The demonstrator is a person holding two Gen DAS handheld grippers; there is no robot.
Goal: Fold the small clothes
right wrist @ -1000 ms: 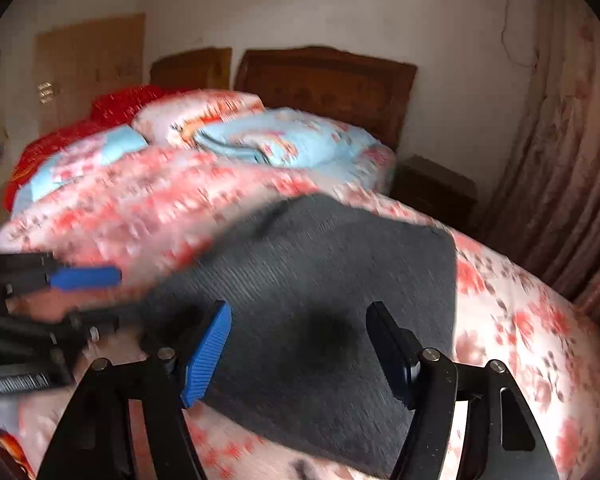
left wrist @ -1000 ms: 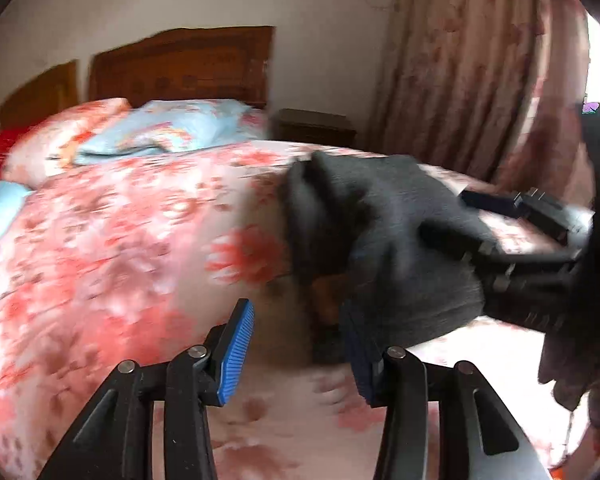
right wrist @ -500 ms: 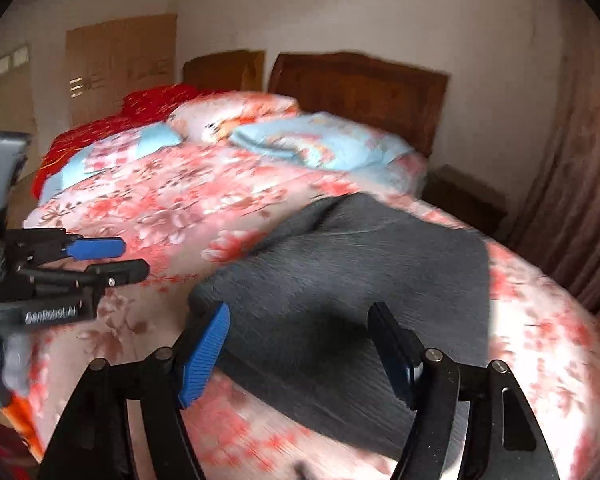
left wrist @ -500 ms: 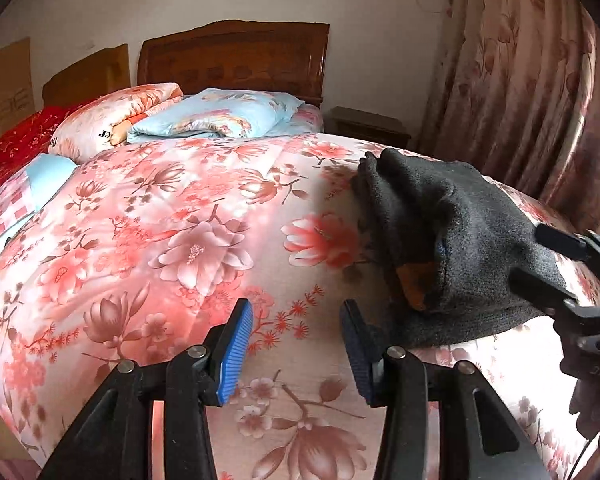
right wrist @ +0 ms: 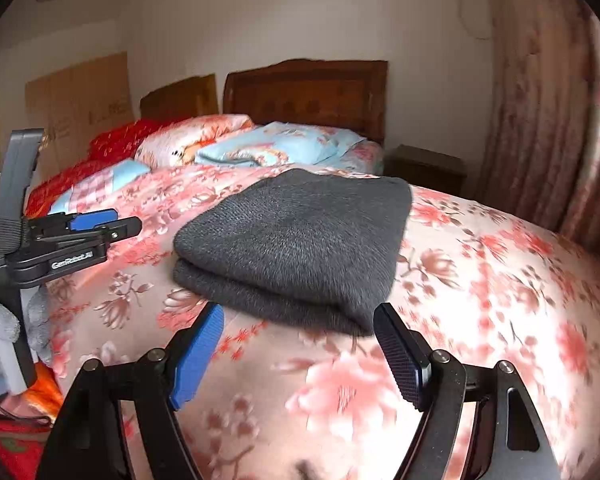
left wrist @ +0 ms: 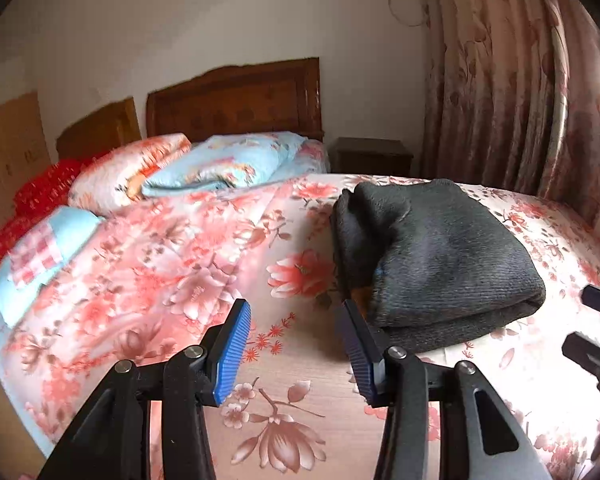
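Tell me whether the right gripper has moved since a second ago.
Yes. The right gripper has backed away from the dark folded garment, which lay between its open jaws and now rests beyond them on the floral bedspread.

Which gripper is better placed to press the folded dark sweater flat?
Probably right. The right gripper, open, faces the dark grey sweater's folded edge squarely; the left gripper sits off its side.
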